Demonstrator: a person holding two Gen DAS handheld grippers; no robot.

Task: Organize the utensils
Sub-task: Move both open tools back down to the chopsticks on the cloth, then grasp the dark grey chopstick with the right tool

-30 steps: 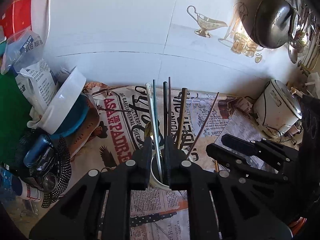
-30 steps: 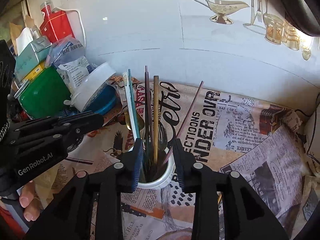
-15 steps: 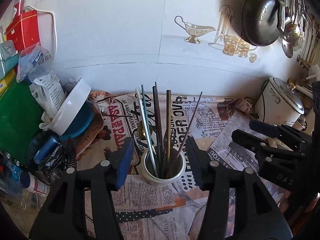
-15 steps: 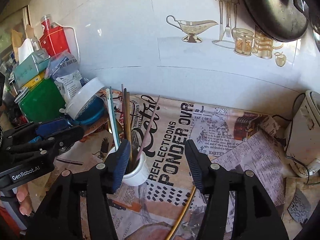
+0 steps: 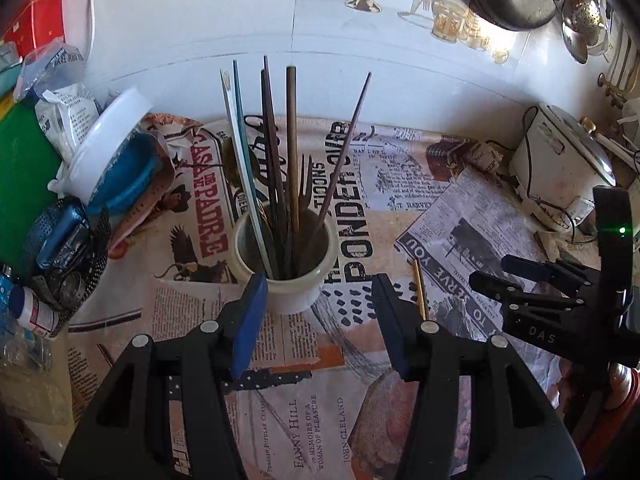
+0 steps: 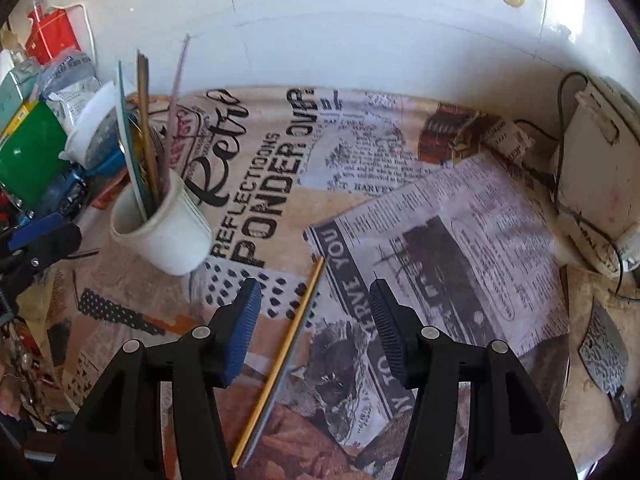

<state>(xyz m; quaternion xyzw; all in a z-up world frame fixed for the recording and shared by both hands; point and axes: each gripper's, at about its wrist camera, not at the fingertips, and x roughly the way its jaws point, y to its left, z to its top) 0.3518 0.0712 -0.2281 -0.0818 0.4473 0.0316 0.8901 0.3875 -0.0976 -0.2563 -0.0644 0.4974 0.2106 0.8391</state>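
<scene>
A white cup (image 5: 284, 264) stands on the newspaper-print cloth and holds several chopsticks, a fork and other long utensils (image 5: 292, 148). My left gripper (image 5: 318, 312) is open and empty just in front of the cup. The cup also shows in the right wrist view (image 6: 164, 232) at the left. A single yellow chopstick (image 6: 280, 360) lies flat on the cloth, partly between the fingers of my right gripper (image 6: 314, 320), which is open and empty above it. The chopstick's tip shows in the left wrist view (image 5: 420, 288). The right gripper also shows there (image 5: 532, 280).
A white and blue bowl stack (image 5: 108, 160), a green box (image 5: 20, 176) and bottles crowd the left side. A white rice cooker (image 5: 560, 172) with its cord stands at the right by the tiled wall. A cleaver (image 6: 604, 356) lies at the far right.
Both grippers opened and drew back from the cup of utensils. The right gripper swung to the right and down over the lone yellow chopstick on the cloth.
</scene>
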